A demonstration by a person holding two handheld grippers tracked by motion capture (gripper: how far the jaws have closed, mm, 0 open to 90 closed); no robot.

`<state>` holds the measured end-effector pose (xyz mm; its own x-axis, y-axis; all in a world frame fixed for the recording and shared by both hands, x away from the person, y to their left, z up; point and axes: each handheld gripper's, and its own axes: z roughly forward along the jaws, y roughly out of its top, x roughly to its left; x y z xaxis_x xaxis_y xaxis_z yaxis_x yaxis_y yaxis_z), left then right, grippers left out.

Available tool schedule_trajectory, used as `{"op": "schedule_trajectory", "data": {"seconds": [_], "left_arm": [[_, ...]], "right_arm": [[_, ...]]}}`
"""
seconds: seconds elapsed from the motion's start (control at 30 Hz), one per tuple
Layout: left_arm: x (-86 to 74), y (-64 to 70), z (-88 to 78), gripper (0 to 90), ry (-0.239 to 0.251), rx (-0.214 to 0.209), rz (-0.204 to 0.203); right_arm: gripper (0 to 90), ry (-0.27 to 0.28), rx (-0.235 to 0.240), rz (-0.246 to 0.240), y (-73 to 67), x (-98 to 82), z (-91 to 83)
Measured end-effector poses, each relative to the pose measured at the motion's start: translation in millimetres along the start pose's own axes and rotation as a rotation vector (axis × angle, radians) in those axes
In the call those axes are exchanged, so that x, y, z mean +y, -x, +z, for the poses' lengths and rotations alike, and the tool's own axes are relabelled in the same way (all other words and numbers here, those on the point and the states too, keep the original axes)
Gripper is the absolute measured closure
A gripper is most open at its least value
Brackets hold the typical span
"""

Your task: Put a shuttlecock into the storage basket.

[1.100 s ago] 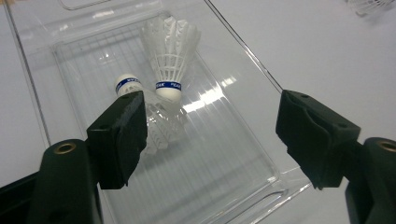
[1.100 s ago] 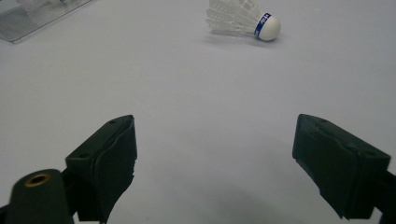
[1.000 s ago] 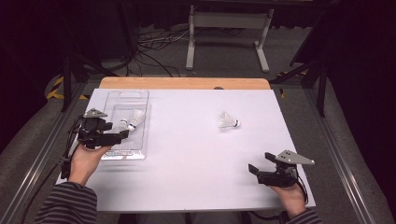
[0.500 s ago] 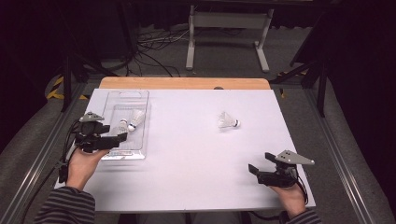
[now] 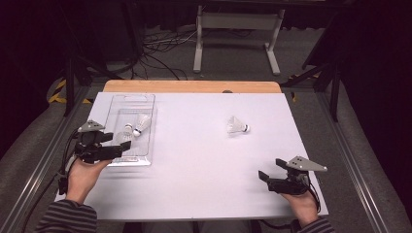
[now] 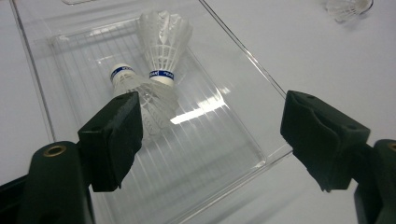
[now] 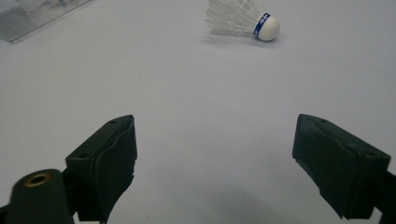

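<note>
I read the job in hand as collecting shuttlecocks into the clear tray (image 5: 145,102) at the left of the desk (image 5: 194,170). Two shuttlecocks (image 6: 161,56) already lie inside it, crossed against each other, and my left hand-held gripper (image 5: 119,149) hangs over the tray's near end with its jaws spread wide and nothing between them. In the left gripper view the nearer shuttlecock sits just past the left jaw, apart from it.

What is left is the loose shuttlecock (image 5: 237,125), lying on its side on the bare desk, right of centre and well apart from the tray. My right hand-held gripper (image 5: 266,177) rests low near the front right corner, jaws also wide apart and empty. From there the loose shuttlecock lies ahead, toward the far edge and a little to the left; in the right gripper view it shows up near the top, right of the midline (image 7: 243,21).

Its long axis runs roughly across the desk, cork tip (image 7: 268,27) toward the right and feather skirt toward the tray. That axis lies nearly crosswise to my right jaws' line of approach, so I judge a straight push forward would let them close across the skirt near the cork band. The right hand is clearly the nearer one; the left would have to cross most of the desk
</note>
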<state>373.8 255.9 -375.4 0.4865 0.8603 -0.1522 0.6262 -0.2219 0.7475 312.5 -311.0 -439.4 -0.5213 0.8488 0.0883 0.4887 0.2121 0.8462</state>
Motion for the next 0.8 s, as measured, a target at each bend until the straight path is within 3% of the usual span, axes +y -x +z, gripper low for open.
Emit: {"op": "schedule_trajectory", "data": {"seconds": [0.8], "left_arm": [[-18.8, 9.0, -9.6, 22.5, 0.039, 0.002, 0.022]], "right_arm": [[14.5, -0.003, 0.003, -0.002, -0.2, -0.1, 0.5]]}}
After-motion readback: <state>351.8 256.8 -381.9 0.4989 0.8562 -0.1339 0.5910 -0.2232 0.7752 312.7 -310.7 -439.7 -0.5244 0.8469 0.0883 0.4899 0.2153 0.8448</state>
